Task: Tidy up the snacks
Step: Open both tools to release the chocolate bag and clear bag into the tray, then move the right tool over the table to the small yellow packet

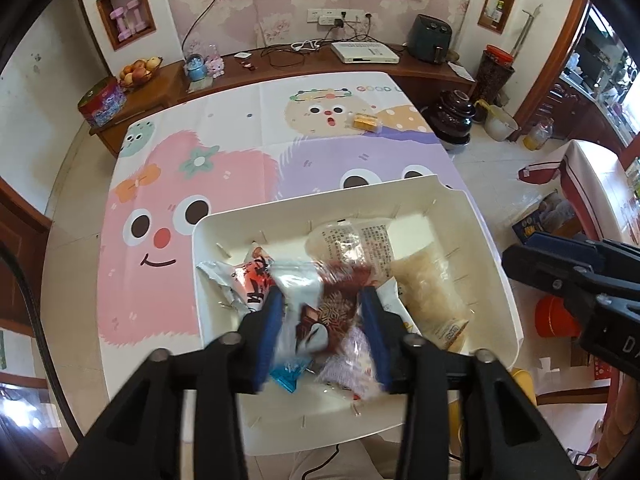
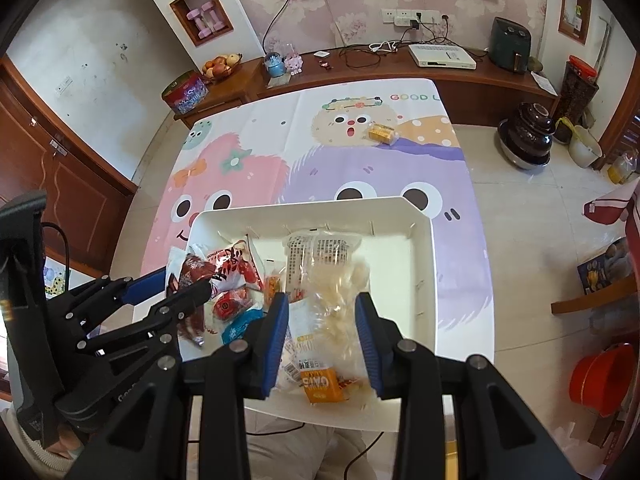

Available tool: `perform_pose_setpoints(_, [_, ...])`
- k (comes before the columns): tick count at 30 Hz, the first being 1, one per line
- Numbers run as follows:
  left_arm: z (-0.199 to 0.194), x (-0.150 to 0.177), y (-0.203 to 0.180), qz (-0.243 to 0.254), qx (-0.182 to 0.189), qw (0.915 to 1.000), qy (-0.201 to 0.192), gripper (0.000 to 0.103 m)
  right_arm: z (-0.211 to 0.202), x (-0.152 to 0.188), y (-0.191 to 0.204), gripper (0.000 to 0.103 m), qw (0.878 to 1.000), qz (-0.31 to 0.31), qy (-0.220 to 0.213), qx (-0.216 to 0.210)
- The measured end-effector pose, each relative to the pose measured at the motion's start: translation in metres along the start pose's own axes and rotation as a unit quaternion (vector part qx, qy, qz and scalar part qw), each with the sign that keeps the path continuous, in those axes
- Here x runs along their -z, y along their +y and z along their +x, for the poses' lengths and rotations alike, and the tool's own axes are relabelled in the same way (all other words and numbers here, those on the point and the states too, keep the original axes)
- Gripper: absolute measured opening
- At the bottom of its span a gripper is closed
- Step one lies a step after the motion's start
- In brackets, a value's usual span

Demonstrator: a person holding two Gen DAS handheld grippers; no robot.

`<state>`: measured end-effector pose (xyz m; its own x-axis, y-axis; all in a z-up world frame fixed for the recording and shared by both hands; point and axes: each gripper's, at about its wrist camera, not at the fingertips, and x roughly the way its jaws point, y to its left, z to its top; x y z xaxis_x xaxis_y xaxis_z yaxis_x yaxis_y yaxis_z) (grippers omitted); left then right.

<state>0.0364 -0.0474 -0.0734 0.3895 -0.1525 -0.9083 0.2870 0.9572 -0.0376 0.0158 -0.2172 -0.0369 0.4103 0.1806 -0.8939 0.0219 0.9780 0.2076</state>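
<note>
Most snacks already lay in your white bin [image 1: 496, 248]; one yellow packet [image 1: 366, 122] remained far across the tabletop [image 1: 240, 120]. Your left tongs [image 1: 320, 320] stood spread around a blurred brown packet [image 1: 332, 300]. Your right tongs [image 2: 322, 328] straddled a pale bag [image 2: 336, 300]; grip unclear.

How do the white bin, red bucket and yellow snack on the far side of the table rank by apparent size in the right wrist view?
1. white bin, by far the largest.
2. red bucket, partly cut off at the frame edge.
3. yellow snack, smallest, though it lies farthest from the camera, which shrinks it.
</note>
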Motion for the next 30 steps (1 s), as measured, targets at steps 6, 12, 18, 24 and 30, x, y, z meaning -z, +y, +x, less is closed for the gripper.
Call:
perform_pose_setpoints(6, [-0.0032, 0.0017, 0.0016, -0.001, -0.032, 0.9993, -0.018, 0.085, 0.0016, -0.0003, -0.0015, 0.040, 1.000, 0.007, 0.007, -0.004])
perform_pose_setpoints(12, [-0.0017, 0.0027, 0.0038, -0.008, -0.030, 0.9994, -0.011, 0.085, 0.0019, 0.0007, -0.0014, 0.040, 1.000, 0.004, 0.005, -0.002])
perform_pose_setpoints(18, [0.0011, 0.0059, 0.0043, -0.012, -0.029, 0.9995, 0.000, 0.085, 0.0030, 0.0035, -0.0003, 0.040, 1.000, 0.001, 0.007, -0.001])
perform_pose_setpoints(24, [0.0030, 0.0082, 0.0043, -0.013, -0.026, 0.9996, 0.006, 0.085, 0.0043, 0.0062, 0.0022, 0.040, 1.000, -0.005, 0.011, 0.000])
perform_pose_setpoints(30, [0.0047, 0.0079, 0.0077, -0.016, -0.025, 0.9995, 0.008, 0.085, 0.0068, 0.0072, 0.0050, 0.040, 1.000, -0.009, 0.015, 0.002])
